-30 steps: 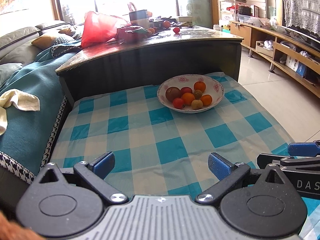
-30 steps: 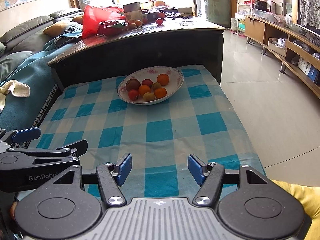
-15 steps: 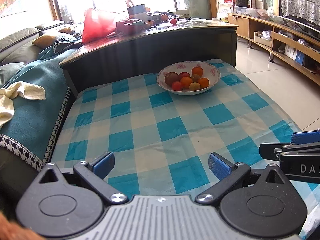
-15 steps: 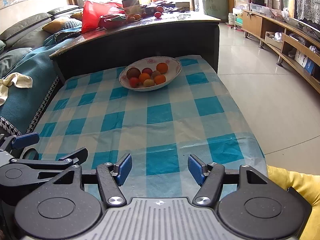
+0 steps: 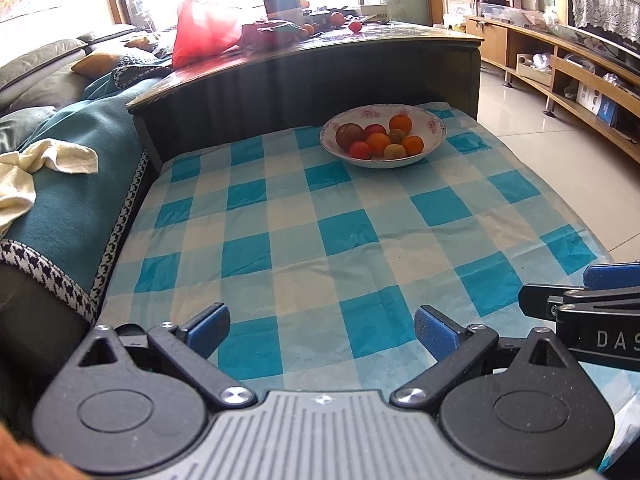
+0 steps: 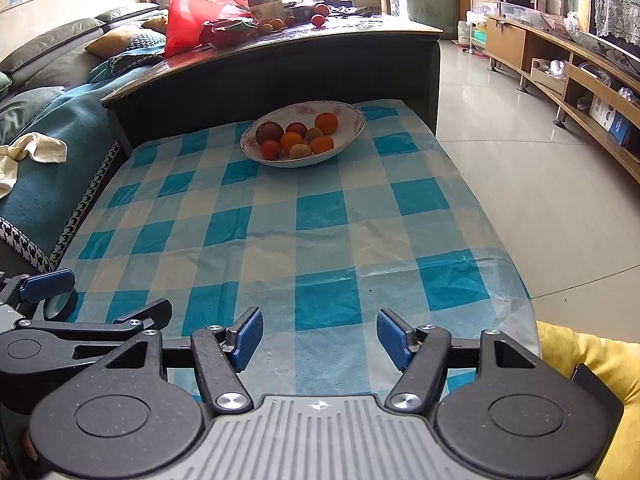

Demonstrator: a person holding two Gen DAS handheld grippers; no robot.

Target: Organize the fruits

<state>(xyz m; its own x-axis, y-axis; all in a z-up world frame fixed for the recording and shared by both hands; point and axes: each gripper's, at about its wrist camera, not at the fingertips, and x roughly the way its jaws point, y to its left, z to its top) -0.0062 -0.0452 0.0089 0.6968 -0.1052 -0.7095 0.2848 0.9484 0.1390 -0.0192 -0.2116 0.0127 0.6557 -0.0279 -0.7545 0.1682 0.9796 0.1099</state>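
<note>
Here, in the left wrist view, the left gripper [image 5: 322, 330] hangs with jaws wide apart and empty over the near checked cloth [image 5: 304, 240]; the bowl of fruit [image 5: 382, 136] sits far off. Likewise, the right wrist view shows the right gripper [image 6: 320, 338] parted, empty, the bowl [image 6: 302, 134] at the cloth's far end.

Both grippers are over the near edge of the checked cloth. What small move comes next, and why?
Probably bring the right gripper forward toward the bowl: its jaws are open and empty, as are the left gripper's, and all the fruit sits at the cloth's far end.
</note>
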